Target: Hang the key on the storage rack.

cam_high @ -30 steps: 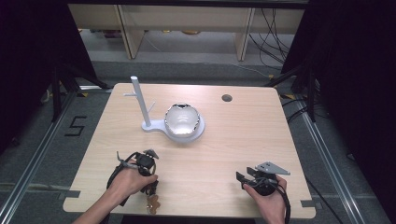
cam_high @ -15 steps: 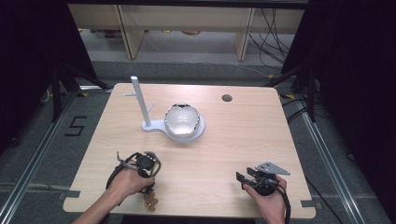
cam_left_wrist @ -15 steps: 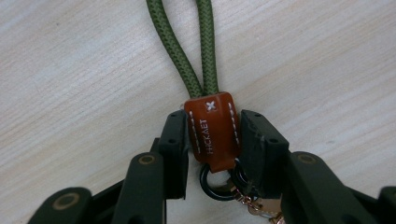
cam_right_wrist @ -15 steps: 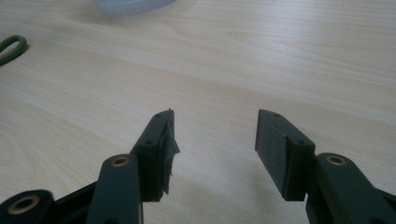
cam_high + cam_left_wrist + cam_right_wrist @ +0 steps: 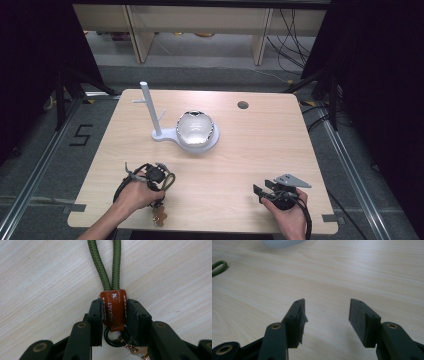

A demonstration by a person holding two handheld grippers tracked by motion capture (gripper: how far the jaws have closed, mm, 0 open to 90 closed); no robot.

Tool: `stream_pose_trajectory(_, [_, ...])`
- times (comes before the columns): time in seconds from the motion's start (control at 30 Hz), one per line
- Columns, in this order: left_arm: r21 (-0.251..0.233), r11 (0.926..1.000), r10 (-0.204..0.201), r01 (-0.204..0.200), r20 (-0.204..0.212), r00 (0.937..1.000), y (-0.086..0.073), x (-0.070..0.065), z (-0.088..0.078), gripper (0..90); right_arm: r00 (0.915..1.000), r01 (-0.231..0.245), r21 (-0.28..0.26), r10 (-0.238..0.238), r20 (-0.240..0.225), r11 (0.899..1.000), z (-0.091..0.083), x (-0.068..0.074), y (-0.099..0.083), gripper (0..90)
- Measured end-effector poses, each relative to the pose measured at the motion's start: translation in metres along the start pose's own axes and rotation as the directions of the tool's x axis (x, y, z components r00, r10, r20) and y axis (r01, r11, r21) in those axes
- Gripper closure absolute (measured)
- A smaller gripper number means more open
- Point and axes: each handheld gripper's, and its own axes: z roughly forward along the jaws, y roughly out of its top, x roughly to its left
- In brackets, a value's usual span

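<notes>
The left tool (image 5: 113, 315) squeezes a brown leather tab (image 5: 113, 308) that joins a green rope loop (image 5: 107, 267) to a black ring (image 5: 112, 336), low and left on the light wooden counter (image 5: 260, 145). The right tool (image 5: 325, 322) rests low and right with its jaws wide apart, holding nothing. A shiny silver bowl (image 5: 195, 129) sits on a white stand with a tall post (image 5: 150, 107) near the middle.

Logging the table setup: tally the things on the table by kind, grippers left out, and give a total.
White post stand with side pegs and round base: 1
Shiny silver dome-shaped bowl: 1
Green cord keychain with brown leather tab: 1
Total: 3
</notes>
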Motion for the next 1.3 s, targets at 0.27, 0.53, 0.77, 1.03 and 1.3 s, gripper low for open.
stream_pose_trajectory(0.27, [-0.012,0.9997,0.021,-0.021,0.001,0.9998,-0.001,-0.001,0.000,66.1,1.0000,0.002,0.001,-0.002,-0.002,1.000,0.000,0.000,0.000,48.0])
stream_pose_trajectory(0.53, [-0.038,0.9961,0.080,-0.080,-0.016,0.9967,-0.005,0.001,-0.001,66.9,0.9995,-0.031,0.021,0.031,0.009,0.999,-0.002,0.004,0.000,47.9])
stream_pose_trajectory(0.77, [-0.118,0.9892,0.085,-0.086,-0.017,0.9963,-0.012,0.006,-0.005,67.0,1.0000,0.004,0.006,-0.004,0.008,1.000,-0.001,0.001,0.000,48.0])
stream_pose_trajectory(1.03, [-0.253,0.9640,0.088,-0.083,0.008,0.9961,-0.028,0.012,-0.008,67.0,1.0000,0.003,0.003,-0.003,0.000,1.000,0.000,0.002,0.000,47.8])
stream_pose_trajectory(1.3, [-0.383,0.9197,0.104,-0.088,0.022,0.9943,-0.046,0.018,-0.006,67.2,0.9998,0.014,-0.015,-0.014,-0.010,1.000,0.002,0.003,0.000,47.5])
